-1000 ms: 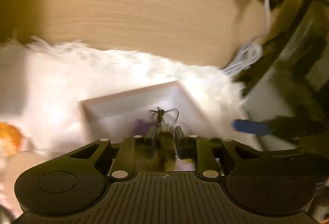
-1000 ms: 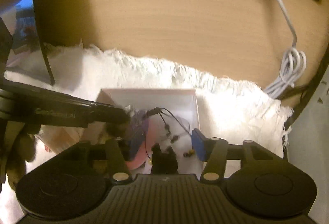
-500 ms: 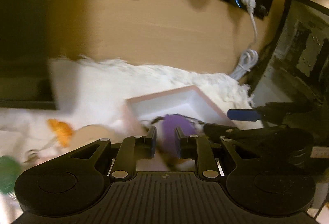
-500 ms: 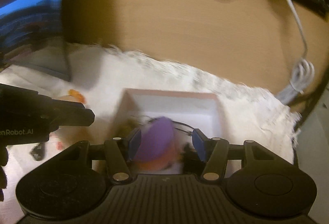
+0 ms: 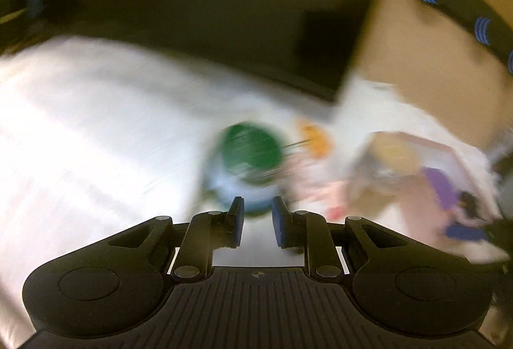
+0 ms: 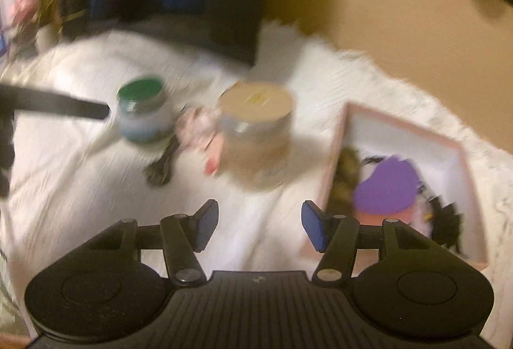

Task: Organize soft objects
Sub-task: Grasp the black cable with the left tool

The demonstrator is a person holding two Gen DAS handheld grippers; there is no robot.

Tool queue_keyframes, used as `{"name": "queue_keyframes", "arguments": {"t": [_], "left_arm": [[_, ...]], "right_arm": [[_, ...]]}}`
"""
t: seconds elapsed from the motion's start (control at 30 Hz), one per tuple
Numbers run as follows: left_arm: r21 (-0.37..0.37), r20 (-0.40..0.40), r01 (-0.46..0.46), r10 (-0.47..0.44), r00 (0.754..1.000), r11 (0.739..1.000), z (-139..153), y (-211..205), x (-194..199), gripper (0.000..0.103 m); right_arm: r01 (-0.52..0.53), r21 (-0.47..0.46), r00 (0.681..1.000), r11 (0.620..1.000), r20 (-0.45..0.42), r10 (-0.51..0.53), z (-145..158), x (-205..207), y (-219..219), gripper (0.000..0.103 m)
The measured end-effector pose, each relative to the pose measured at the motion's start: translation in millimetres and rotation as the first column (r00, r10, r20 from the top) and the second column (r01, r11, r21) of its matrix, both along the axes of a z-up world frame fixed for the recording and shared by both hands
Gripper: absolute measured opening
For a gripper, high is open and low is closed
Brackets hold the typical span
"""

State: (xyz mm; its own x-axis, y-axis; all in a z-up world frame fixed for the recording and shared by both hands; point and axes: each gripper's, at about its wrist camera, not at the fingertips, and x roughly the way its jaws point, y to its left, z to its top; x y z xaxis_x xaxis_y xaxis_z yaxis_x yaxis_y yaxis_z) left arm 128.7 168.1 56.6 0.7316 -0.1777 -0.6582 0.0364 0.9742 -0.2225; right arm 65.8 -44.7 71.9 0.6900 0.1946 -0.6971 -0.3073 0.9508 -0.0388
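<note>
Already your pink-rimmed tray (image 6: 455,153), right of the right gripper (image 6: 259,225), holds a purple soft piece (image 6: 386,188) and dark tangled bits. Left on the white cloth (image 6: 64,188), ahead of it: something soft and pinkish (image 6: 198,128) between two jars, too blurred to name. Right jaws part-open, empty. Left gripper (image 5: 256,220): narrow gap, nothing held.

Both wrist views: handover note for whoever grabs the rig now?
Left gripper: fingers narrowly apart, holding nothing, pointing at the green-lidded jar.
Right gripper: open, empty, over the white cloth.
Done: purple soft piece and dark stringy items lie in the pink-rimmed tray.
Left: pinkish soft thing between the green-lidded jar and tan jar; dark item on the cloth. Frames are blurred.
</note>
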Motion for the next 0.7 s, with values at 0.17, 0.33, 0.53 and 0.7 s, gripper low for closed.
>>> {"name": "queue_keyframes", "arguments": {"t": [0.17, 0.33, 0.53, 0.7], "left_arm": [[-0.010, -0.055, -0.028, 0.028, 0.998, 1.000, -15.7, 14.1, 2.9, 0.021], [-0.064, -0.061, 0.125, -0.129, 0.990, 0.990, -23.0, -16.5, 14.7, 0.021], [-0.059, -0.068, 0.126, -0.130, 0.989, 0.990, -39.9, -54.7, 44.5, 0.021], [0.051, -0.128, 0.089, -0.082, 0.988, 0.995, -56.8, -67.3, 61.7, 0.028]], "right_arm": [[-0.054, -0.024, 0.998, 0.998, -0.032, 0.053, -14.6, -2.5, 20.9, 0.058], [-0.051, -0.021, 0.998, 0.998, -0.039, 0.050, -16.2, -2.2, 24.3, 0.058], [-0.029, -0.023, 0.998, 0.999, -0.064, 0.028, -23.6, -4.8, 16.7, 0.058], [-0.014, -0.021, 0.997, 1.000, -0.073, 0.012, -27.0, -8.3, 9.7, 0.058]]}}
